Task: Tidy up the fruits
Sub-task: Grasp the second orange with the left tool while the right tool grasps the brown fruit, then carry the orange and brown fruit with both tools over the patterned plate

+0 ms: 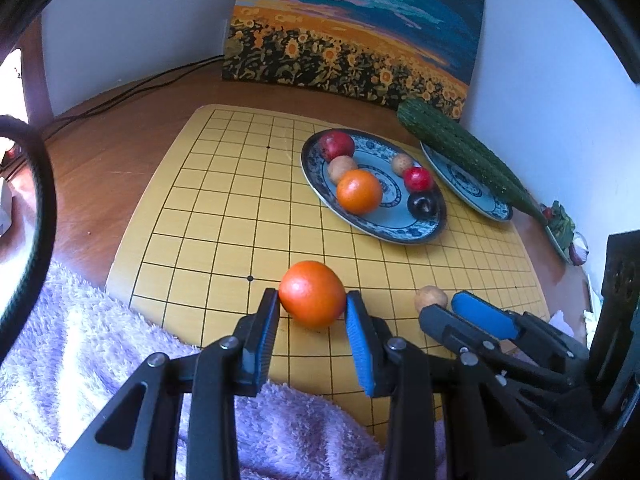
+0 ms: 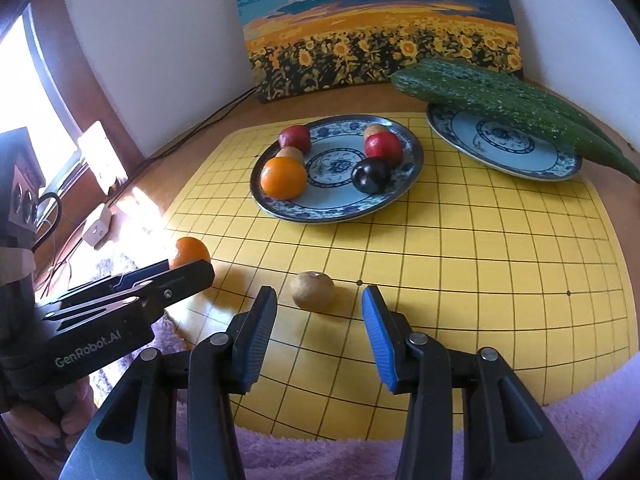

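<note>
My left gripper is shut on an orange low over the yellow grid board; the same orange shows in the right wrist view. My right gripper is open, its fingers either side of a small brown fruit that lies on the board. That fruit also shows in the left wrist view. A blue-patterned plate holds another orange, red, brown and dark fruits.
A second patterned plate at the back right carries a large cucumber. A sunflower painting leans on the wall. A purple fluffy towel lies at the near edge. Cables and chargers sit at the left.
</note>
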